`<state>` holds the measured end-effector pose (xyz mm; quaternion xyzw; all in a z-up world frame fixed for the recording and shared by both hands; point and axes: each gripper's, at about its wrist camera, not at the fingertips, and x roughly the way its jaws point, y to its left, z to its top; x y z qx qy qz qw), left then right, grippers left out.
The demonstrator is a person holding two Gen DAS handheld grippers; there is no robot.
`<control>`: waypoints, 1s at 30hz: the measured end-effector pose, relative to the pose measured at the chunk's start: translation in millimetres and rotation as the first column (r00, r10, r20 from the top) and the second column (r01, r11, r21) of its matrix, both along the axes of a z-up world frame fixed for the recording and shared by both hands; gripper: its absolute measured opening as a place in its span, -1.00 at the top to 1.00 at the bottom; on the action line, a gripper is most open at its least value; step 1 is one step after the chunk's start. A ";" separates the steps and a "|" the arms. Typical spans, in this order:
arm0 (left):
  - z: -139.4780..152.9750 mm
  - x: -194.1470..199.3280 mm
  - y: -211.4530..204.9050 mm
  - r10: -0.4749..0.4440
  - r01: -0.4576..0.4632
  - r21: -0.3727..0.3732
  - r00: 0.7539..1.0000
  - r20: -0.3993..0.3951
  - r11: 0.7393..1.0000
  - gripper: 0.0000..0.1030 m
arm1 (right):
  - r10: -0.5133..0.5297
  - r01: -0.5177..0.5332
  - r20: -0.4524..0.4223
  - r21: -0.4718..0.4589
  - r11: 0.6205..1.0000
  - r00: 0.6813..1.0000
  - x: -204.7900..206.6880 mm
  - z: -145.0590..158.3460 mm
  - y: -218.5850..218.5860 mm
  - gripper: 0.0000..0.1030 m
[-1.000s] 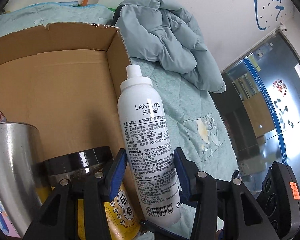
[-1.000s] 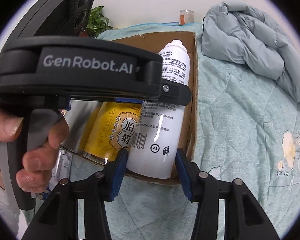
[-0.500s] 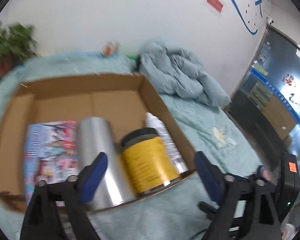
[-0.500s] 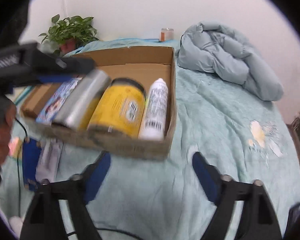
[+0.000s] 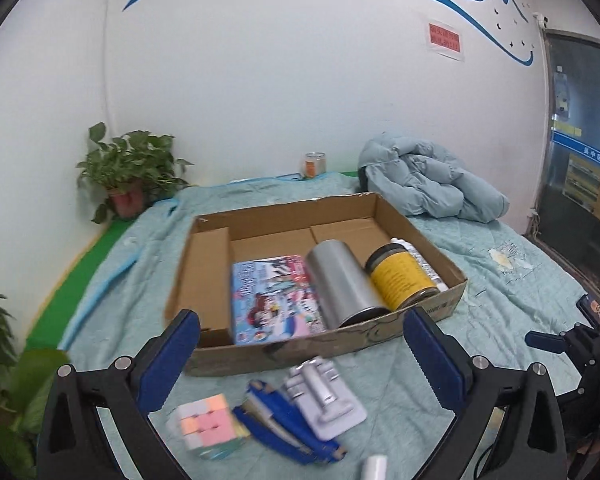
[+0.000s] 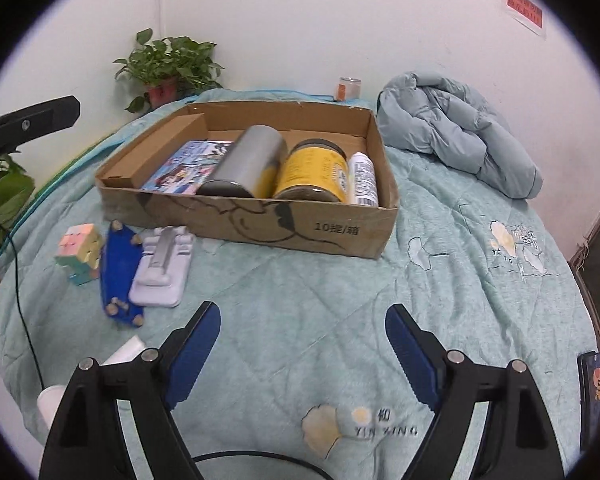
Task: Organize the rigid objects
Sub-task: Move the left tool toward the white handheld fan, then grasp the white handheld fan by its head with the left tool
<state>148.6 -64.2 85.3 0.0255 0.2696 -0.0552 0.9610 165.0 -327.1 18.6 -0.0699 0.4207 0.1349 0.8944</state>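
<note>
Now both pairs of fingers are spread wide and hold nothing: the left gripper [image 5: 300, 354], which a second ago was clamped on the white spray bottle [image 6: 363, 178] and lowering it upright at the right wall of the cardboard box [image 6: 260, 226], has let go and drawn back, and the right gripper [image 6: 302, 346] has widened and pulled away as well, hovering above the bed [image 6: 460, 280] in front of the box. The bottle lies on its side inside the box, against the right wall, just beside the yellow jar [image 6: 314, 172]; left of the jar lie the silver tumbler [image 6: 248, 166] and then the colourful book [image 6: 188, 168], flat on the box floor. That placement looks finished, so the box holds four things in a row along its near wall. Outside the box, near its front left corner, the pastel cube [image 5: 208, 426], the blue case [image 5: 284, 426] and the grey stand [image 5: 326, 398] rest on the bed close together, the stand touching the case, and a small white cylinder [image 6: 126, 350] lies nearer the camera. Judging by this, the next pick is one of these loose pieces, and the left gripper already frames them.
</note>
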 end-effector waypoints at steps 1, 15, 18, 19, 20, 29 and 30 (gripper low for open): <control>5.7 -11.0 6.1 0.000 0.000 0.001 1.000 0.003 1.000 -0.99 | 0.000 0.000 0.007 0.006 1.000 1.000 -7.7 4.7 1.4 -0.65; -78.8 -97.8 31.4 -0.145 0.052 -0.255 0.921 -0.362 0.965 -0.97 | 0.125 -0.125 0.004 0.144 0.982 0.992 -93.9 12.5 15.2 -0.65; -114.9 -110.2 32.7 -0.196 0.038 -0.335 0.870 -0.452 0.941 -0.85 | 0.261 -0.250 -0.037 0.186 0.950 0.965 -116.1 -6.5 29.6 -0.65; -122.8 -114.3 30.6 -0.208 0.033 -0.357 0.861 -0.465 0.934 -0.80 | 0.287 -0.270 -0.055 0.205 0.941 0.956 -120.2 -12.0 33.4 -0.65; -129.4 -119.8 28.3 -0.230 0.033 -0.386 0.849 -0.476 0.922 -0.74 | 0.319 -0.292 -0.082 0.236 0.927 0.944 -124.2 -19.7 38.7 -0.65; -158.9 -127.7 -6.2 -0.298 -0.036 -0.518 0.783 -0.546 0.854 -0.53 | 0.395 -0.317 -0.185 0.342 0.884 0.900 -130.3 -60.0 61.5 -0.62; -162.2 -123.6 -13.1 -0.317 -0.045 -0.537 0.765 -0.561 0.842 -0.53 | 0.383 -0.304 -0.190 0.344 0.889 0.904 -127.8 -62.7 58.0 -0.62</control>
